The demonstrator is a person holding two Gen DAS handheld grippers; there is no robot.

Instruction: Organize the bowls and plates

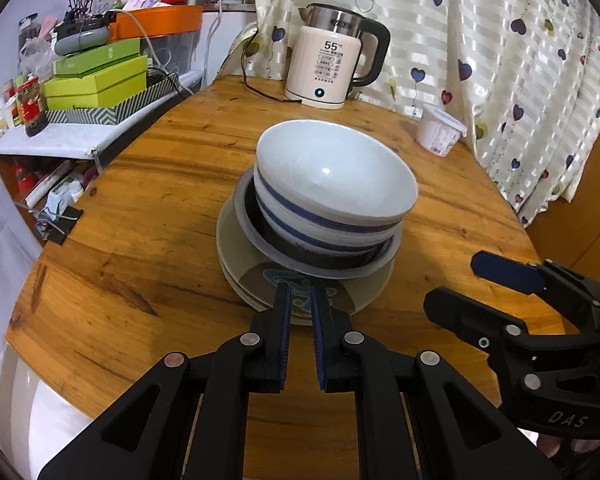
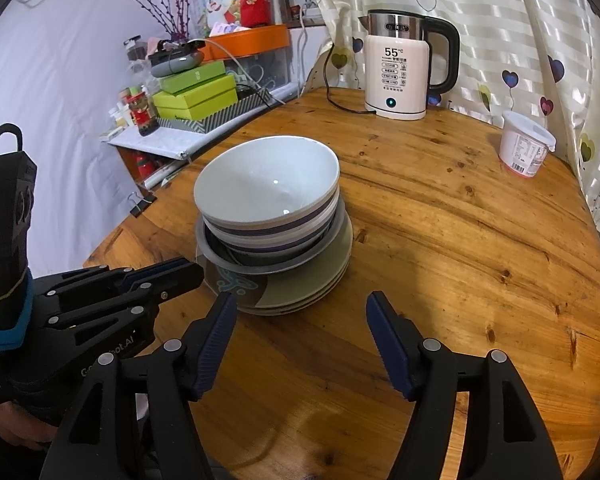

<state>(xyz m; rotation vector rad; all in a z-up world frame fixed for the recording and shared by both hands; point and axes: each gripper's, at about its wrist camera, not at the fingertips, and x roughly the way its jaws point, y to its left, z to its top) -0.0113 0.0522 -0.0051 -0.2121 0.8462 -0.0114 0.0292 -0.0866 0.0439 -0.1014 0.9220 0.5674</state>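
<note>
**Stack dead ahead of both grippers, neither holding anything**

Status from my end:

- L gripper (image 1: 300, 300): jaws nearly closed, thin gap only, nothing between the pads. Tips sit just short of the near rim of the plates (image 1: 364, 292), apparently hovering above that rim; can't confirm contact from the wrist cam.
- R gripper (image 2: 300, 320): jaws wide and opening further, nothing between them, just bare table (image 2: 460, 240). Tips are off the stack, which lies fwd and to the left of the fingers.
- Stack: white bowl w/ blue bands (image 1: 332, 184) on top, tilted, nested in a second banded bowl, both inside a grey dish (image 1: 316, 264), all on the plates. Sits mid-table, well short of the kettle (image 1: 336, 60) and the yogurt tub (image 1: 440, 132) at the far edge.

Key relation: everything's round so no long axis to line up on; what matters is rim direction. Near rim of the plates is straight off L's tips, so L is the closer hand. R is to the stack's right, needs to swing left + fwd to reach a rim.

My read: stacking looks mostly done. The top bowl's lean is the risk; a nudge at the rim could slide it.
</note>
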